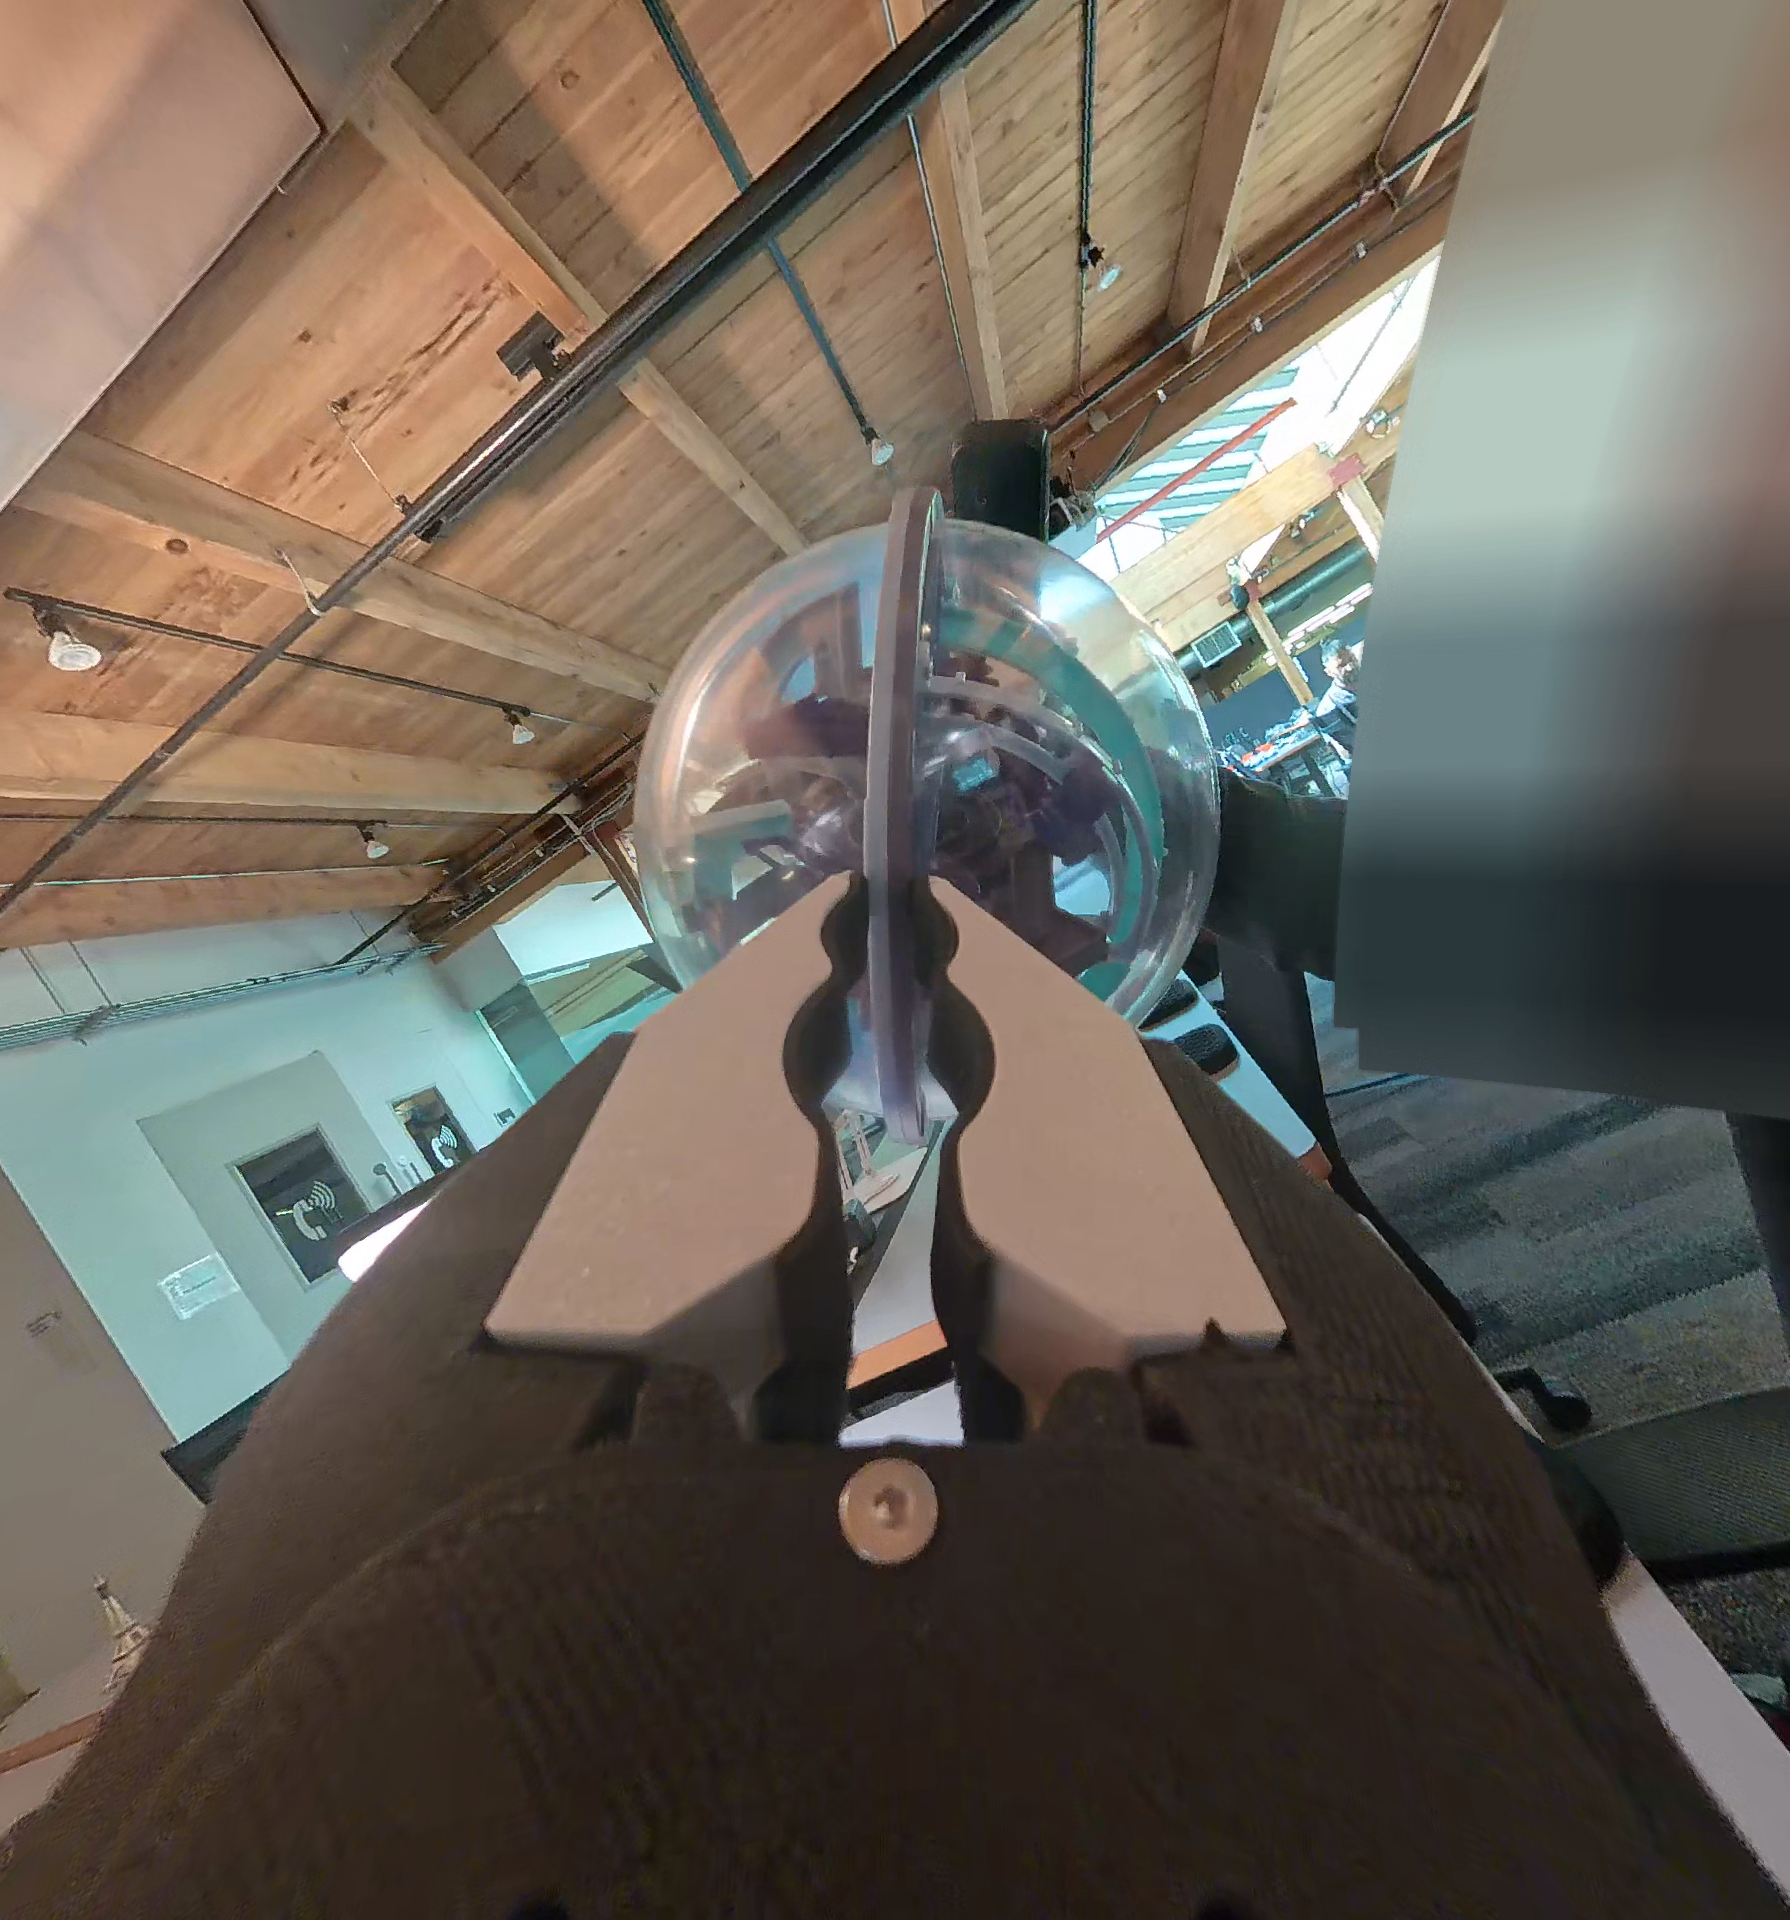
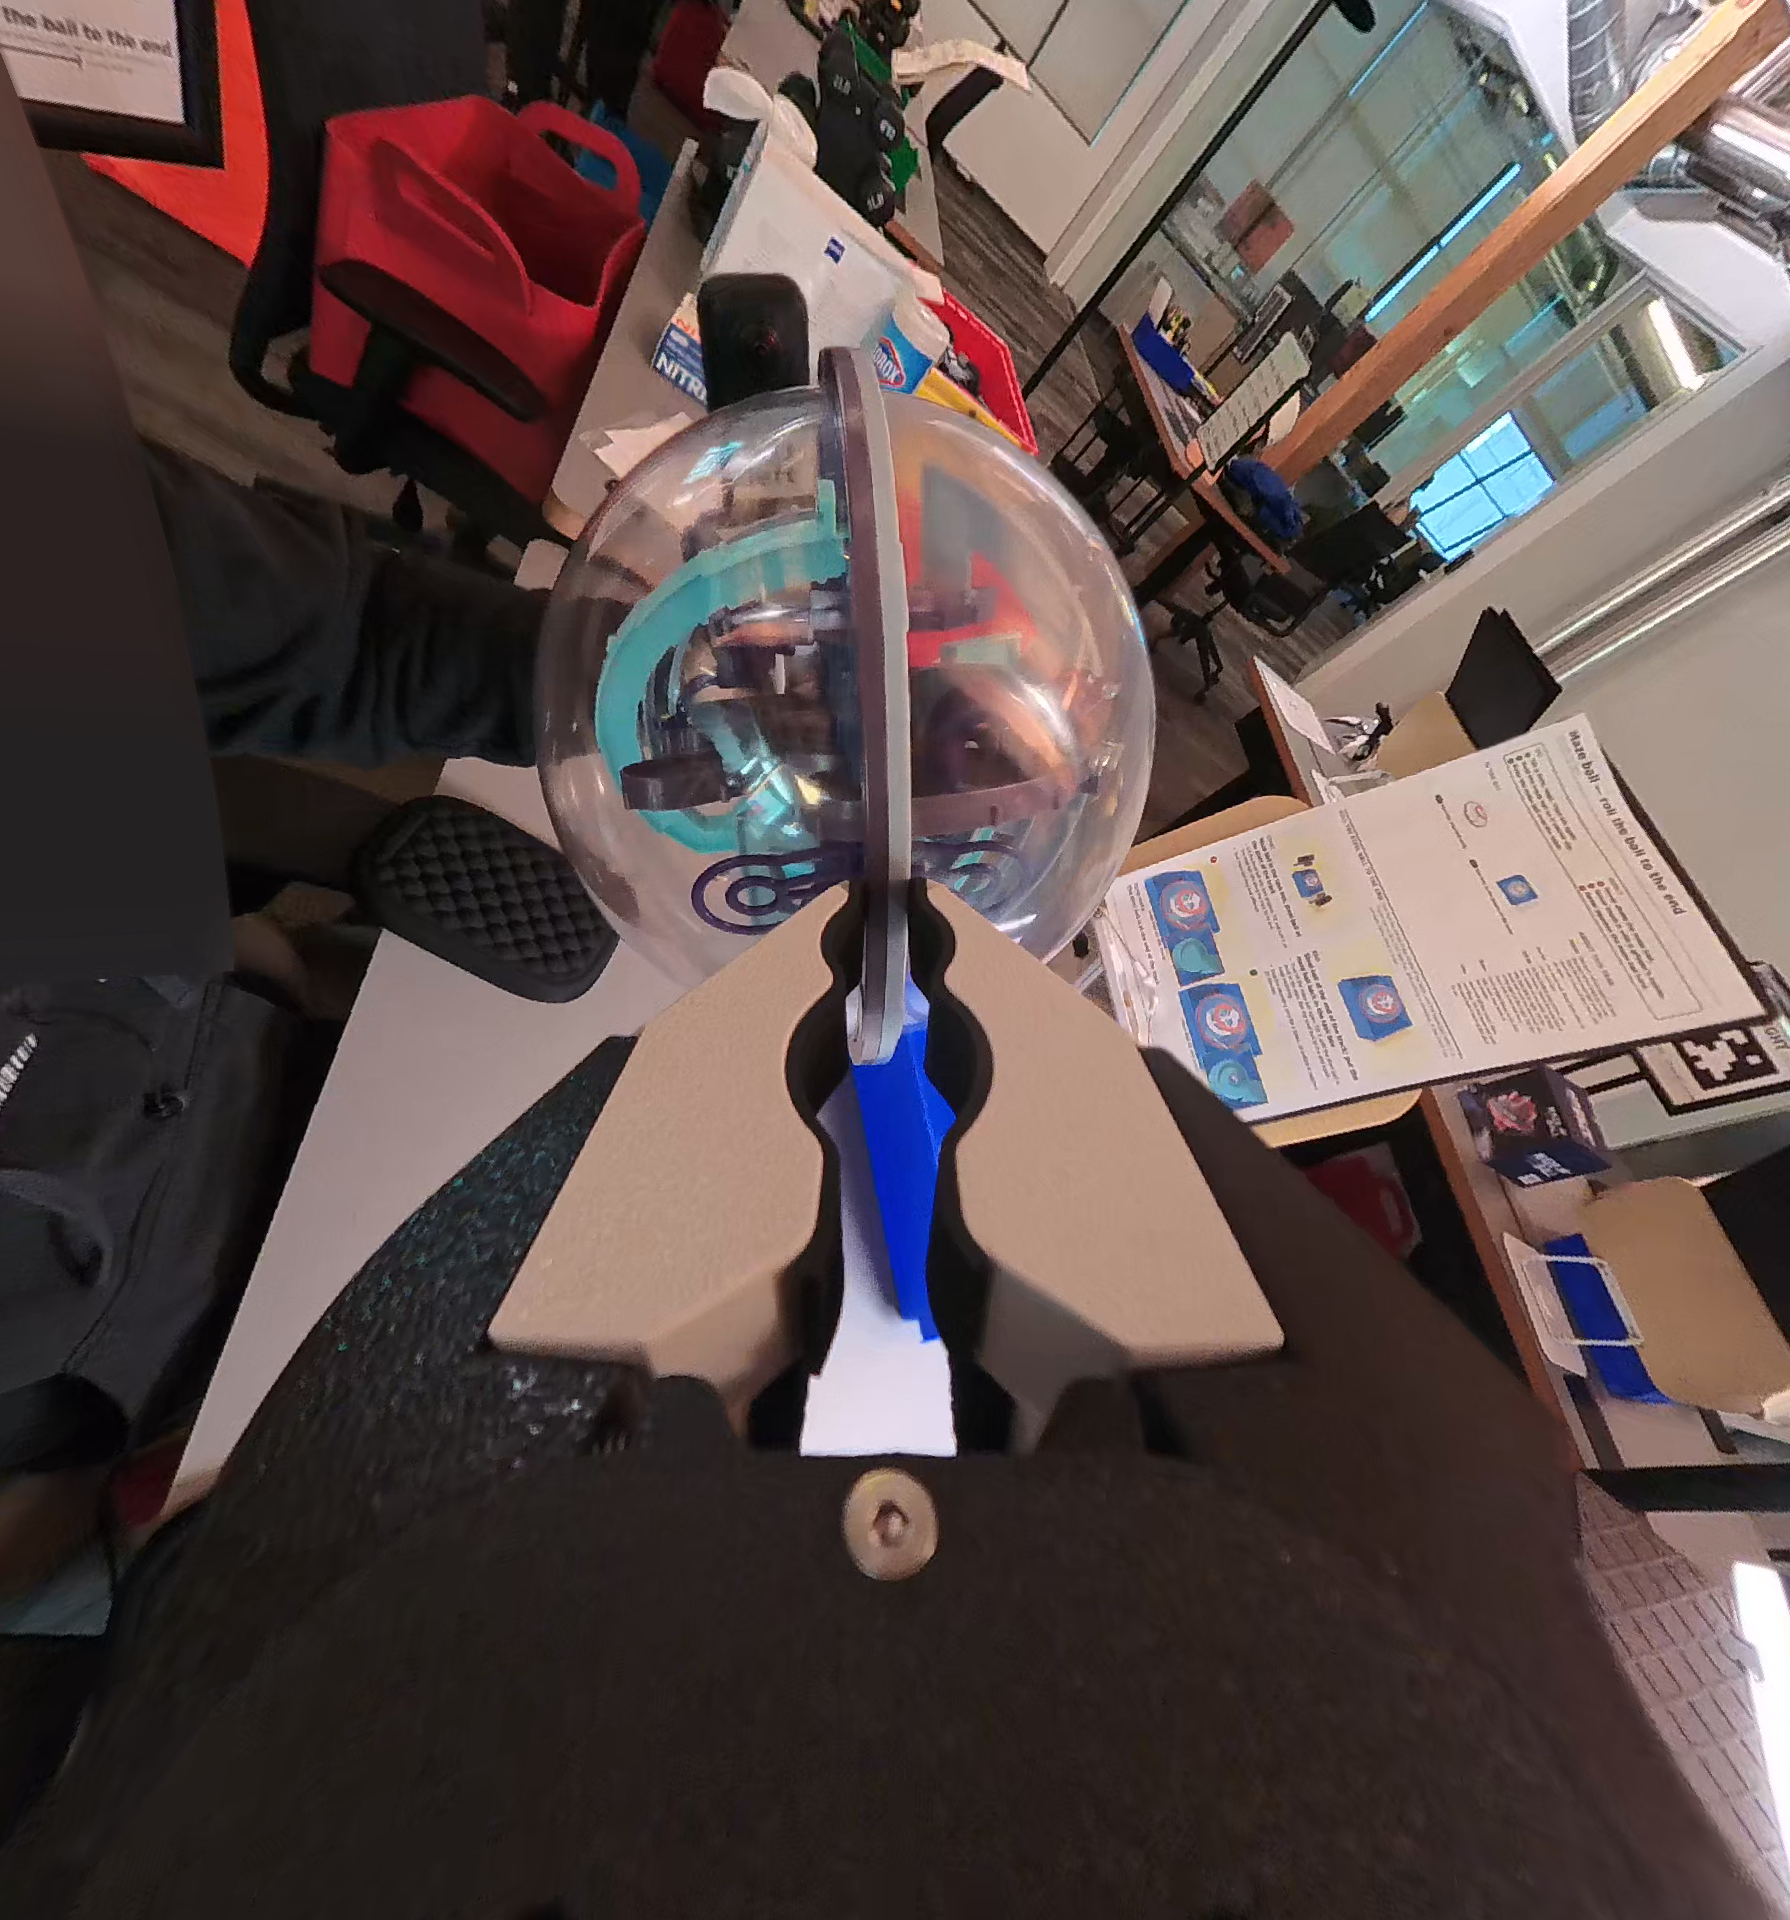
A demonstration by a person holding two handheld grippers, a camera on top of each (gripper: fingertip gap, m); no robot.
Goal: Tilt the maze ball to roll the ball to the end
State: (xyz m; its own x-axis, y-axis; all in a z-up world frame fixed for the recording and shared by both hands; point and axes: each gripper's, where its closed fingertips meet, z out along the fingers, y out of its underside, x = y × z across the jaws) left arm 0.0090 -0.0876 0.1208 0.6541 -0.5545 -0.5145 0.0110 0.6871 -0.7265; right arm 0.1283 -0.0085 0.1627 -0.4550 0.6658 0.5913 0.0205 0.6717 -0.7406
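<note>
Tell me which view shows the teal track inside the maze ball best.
The right wrist view: the teal track curves clearly inside the maze ball. The left wrist view shows only a dimmer teal arc against a bright background.

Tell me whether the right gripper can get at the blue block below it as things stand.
Probably not: the right gripper is shut on the maze ball's grey rim, so its jaws are occupied; the blue block lies beneath.

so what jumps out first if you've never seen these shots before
The clear maze ball, with teal and purple tracks inside, fills the middle of both views. Each claw, left claw and right claw, pinches the grey rim round the ball. Behind it, the left wrist view shows a wooden ceiling.
</note>
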